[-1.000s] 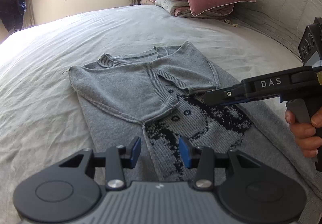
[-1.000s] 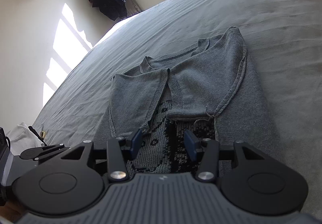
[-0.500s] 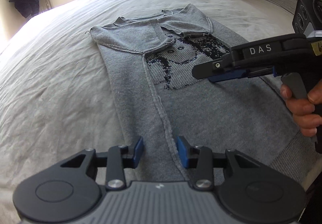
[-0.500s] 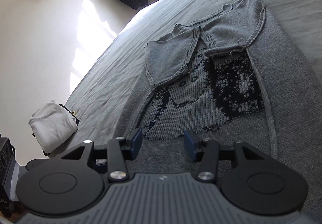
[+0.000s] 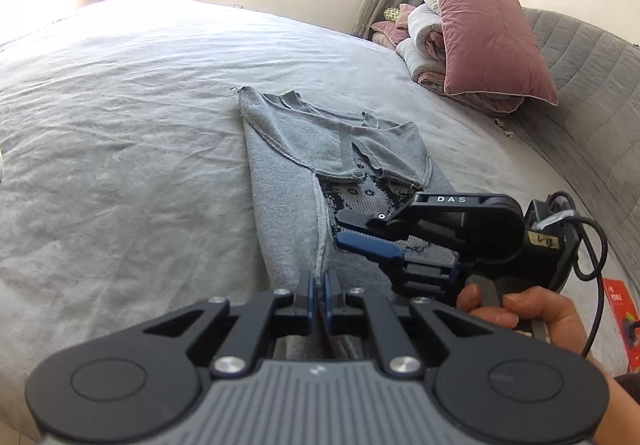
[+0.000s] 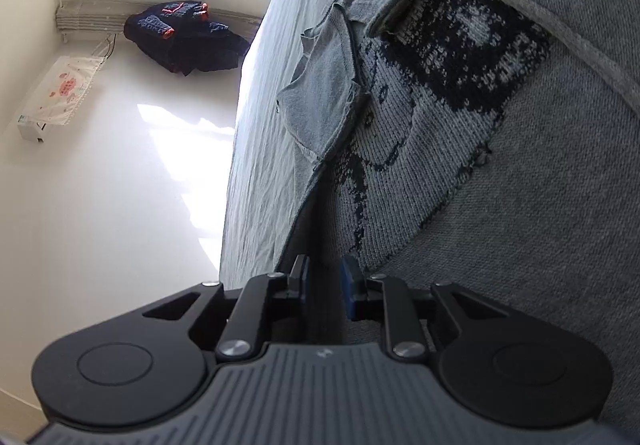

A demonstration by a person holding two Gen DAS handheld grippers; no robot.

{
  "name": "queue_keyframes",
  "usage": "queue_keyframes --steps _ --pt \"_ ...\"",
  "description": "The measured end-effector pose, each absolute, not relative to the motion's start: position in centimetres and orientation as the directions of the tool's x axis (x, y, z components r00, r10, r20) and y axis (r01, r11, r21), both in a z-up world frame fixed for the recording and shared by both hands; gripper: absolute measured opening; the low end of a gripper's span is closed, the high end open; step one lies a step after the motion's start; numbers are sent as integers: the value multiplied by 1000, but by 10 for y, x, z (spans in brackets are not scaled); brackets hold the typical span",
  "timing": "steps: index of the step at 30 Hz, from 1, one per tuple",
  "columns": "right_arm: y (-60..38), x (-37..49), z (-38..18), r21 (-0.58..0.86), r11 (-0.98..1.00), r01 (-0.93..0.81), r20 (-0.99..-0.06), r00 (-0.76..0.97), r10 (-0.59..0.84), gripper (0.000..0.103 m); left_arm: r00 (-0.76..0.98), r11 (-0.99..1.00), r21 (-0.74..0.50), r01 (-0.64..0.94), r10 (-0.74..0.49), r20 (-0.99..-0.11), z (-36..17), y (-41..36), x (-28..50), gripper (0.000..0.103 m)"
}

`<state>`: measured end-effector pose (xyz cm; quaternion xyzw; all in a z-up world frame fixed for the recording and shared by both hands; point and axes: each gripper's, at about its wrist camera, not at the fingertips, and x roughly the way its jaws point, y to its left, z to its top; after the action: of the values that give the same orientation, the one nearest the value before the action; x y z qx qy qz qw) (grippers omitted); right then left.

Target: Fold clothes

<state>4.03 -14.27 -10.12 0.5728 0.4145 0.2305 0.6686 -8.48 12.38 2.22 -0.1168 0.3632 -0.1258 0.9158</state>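
Observation:
A grey knitted sweater point(image 5: 288, 173) with a dark pattern on its front lies on the bed, its sleeves folded in over the chest. My left gripper point(image 5: 319, 293) is shut on the raised seam of the folded-in side, near the hem. My right gripper point(image 5: 340, 231), held by a hand point(image 5: 520, 309) and rolled onto its side, reaches the same seam a little further up. In the right wrist view the sweater point(image 6: 520, 205) fills the right half. The right gripper point(image 6: 325, 277) is closing, with a dark fold of the fabric between its jaws.
The grey bed sheet point(image 5: 120, 125) spreads wide to the left of the sweater. A pink pillow point(image 5: 488, 41) on a folded duvet point(image 5: 424, 41) leans against the quilted headboard point(image 5: 592, 105). A red box point(image 5: 618, 321) lies at the right edge. Dark clothes point(image 6: 184, 37) hang under the window.
Both grippers drew back from the chest to the lower part of the sweater. The left closed on the side seam. The right rolled onto its side, sank to the fabric and narrowed.

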Motion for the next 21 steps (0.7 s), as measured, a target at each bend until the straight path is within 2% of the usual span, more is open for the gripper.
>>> queue_keyframes --steps 3,6,10,16,21 --pt "-130 37 -114 952 140 271 -270 536 800 17 698 931 -336 140 -334 -633 21 124 -84 5" --pt "-117 34 -119 946 149 289 -280 492 824 8 696 926 -347 152 -349 -628 20 121 -85 5" --pt "-110 25 -117 943 179 280 -288 421 860 5 687 922 -353 159 -360 -631 20 118 -83 5" --pt "-135 -2 -121 938 151 312 -274 401 874 2 658 904 -391 173 -401 -637 14 112 -77 5" --pt "-151 -30 -122 940 136 313 -245 342 907 6 626 880 -438 187 -450 -637 10 106 -71 5"
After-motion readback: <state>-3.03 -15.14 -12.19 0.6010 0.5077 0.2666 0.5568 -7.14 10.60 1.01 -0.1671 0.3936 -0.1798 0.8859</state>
